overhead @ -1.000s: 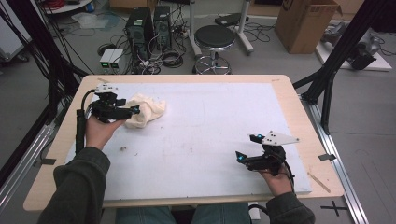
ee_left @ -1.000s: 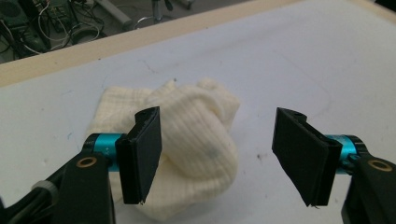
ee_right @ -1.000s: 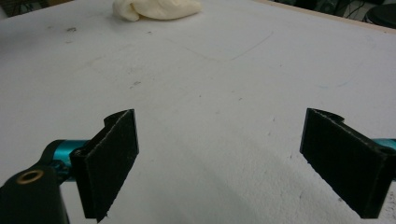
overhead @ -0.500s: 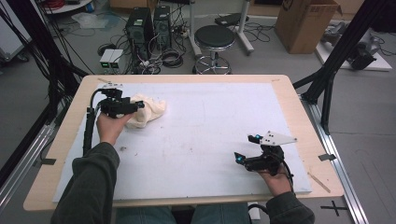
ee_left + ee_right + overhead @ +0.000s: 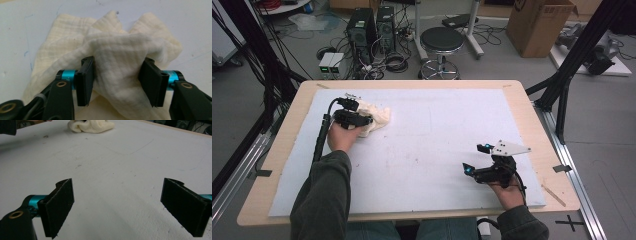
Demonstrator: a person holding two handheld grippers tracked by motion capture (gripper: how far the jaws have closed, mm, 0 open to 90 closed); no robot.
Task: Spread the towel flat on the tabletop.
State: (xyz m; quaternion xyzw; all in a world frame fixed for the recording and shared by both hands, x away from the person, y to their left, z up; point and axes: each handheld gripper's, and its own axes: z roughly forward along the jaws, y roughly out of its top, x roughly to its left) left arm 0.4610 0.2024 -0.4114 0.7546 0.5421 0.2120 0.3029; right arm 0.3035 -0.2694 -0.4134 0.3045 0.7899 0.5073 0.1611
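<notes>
we find the cream cloth [image 5: 374,116] bunched in a heap at the far left of the counter [image 5: 422,85], on the white mat [image 5: 432,145], close to the mat's far edge and left edge. the rest of the mat is open from the cloth across to the near right, with faint scuffs on it.

the left gripper [image 5: 362,119] sits on the cloth, hand [image 5: 343,137] behind it, forearm in a dark green sleeve [image 5: 324,195] running in from the near edge. in the left gripper view a raised fold of cloth [image 5: 117,62] fills the gap between the jaws and both pads [image 5: 86,80] touch it; the jaws have just been closing, and we judge them pressing on the fold at a partly open width.

the right gripper [image 5: 476,159] lies near the mat's near right corner, well apart from the cloth, pointing toward the left side. its jaws stand wide apart with nothing between them; the right gripper view shows bare mat there and the cloth [image 5: 91,125] far off.
</notes>
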